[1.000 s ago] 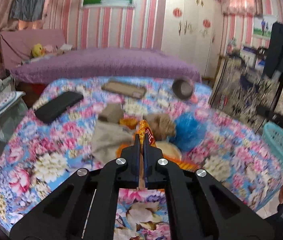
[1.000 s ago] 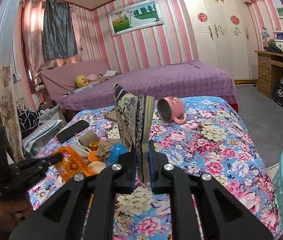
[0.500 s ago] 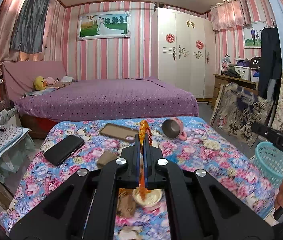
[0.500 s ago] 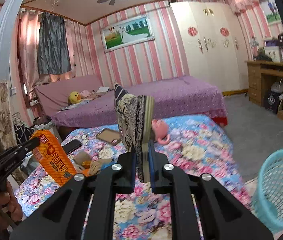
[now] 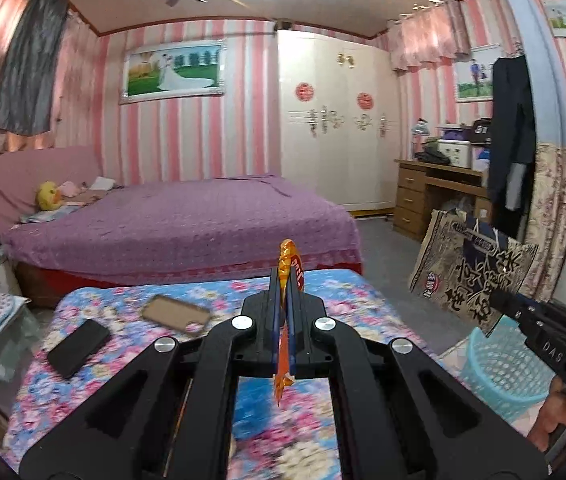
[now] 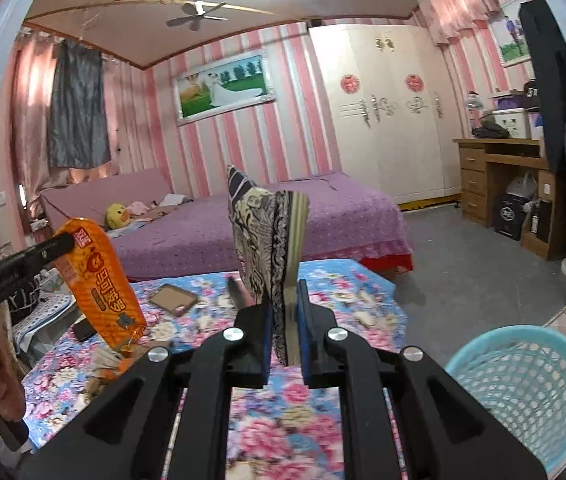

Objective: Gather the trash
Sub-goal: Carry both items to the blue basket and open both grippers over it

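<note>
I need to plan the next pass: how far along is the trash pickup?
Nothing shows in the basket yet. In hand: the left tool grips an orange wrapper, and the right tool a patterned bag, both off the bed. Left: dropping both, then the scraps.

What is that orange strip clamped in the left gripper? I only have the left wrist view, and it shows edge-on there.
Observer: The right wrist view shows its broad face. It is an orange snack packet with a red label, hanging from the left gripper.
Operator: Is the right gripper really clamped on that patterned bag?
Observer: Yes. The right gripper is shut on the patterned bag, which stands upright and folded between its pads.
Operator: Is the bag over the basket?
Observer: Not clearly. The teal basket sits off to the lower right of the fingers, and the floral bedspread lies behind the bag.
</note>
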`<state>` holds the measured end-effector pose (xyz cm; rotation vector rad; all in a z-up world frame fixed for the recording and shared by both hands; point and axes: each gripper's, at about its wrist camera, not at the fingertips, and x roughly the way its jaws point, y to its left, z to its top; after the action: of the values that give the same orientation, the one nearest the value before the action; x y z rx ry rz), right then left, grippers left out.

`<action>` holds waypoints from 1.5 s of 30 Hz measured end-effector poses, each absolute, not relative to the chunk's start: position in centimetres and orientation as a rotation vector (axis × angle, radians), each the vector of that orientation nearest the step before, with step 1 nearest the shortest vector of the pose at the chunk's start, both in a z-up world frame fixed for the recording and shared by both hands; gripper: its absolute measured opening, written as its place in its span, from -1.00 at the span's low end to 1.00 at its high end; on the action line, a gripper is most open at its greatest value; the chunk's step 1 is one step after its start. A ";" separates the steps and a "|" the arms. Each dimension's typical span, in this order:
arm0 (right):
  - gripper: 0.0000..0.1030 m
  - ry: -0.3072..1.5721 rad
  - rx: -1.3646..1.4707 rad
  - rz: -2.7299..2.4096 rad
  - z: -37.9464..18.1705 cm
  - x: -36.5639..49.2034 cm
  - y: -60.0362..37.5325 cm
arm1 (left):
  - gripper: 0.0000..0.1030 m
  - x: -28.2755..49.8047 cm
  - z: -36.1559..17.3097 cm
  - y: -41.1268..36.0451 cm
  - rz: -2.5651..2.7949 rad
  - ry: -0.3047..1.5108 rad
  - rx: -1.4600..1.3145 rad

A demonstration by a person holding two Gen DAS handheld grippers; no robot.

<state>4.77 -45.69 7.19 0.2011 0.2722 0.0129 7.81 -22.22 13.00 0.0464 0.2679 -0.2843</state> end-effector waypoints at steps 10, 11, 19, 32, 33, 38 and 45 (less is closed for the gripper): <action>-0.79 0.280 0.241 -0.199 6.9 2.0 -52.9 | -0.98 7.7 14.0 -33.3 -0.463 0.242 0.047; -0.79 0.280 0.224 -0.226 7.1 1.8 -53.3 | -0.98 7.5 14.2 -34.5 -0.489 0.237 0.047; -0.79 0.312 0.196 -0.401 7.5 -0.7 -58.6 | -0.98 6.7 14.9 -41.5 -0.610 0.257 0.026; -0.79 0.383 0.236 -0.463 5.1 -1.5 -61.9 | -0.98 6.8 11.4 -47.6 -0.707 0.322 0.076; -0.79 0.389 0.244 -0.464 4.9 -1.4 -62.1 | -0.98 6.8 11.3 -47.9 -0.707 0.325 0.085; -0.79 0.397 0.249 -0.465 4.7 -1.5 -62.1 | -0.98 7.1 10.8 -48.6 -0.711 0.332 0.105; -0.51 0.427 0.253 -0.499 4.0 -1.2 -62.5 | -0.98 7.3 10.2 -49.6 -0.745 0.349 0.112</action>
<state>-1.21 -62.48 3.95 0.2533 0.4274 -0.4988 7.35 -49.59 10.19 0.1115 0.3491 -0.7449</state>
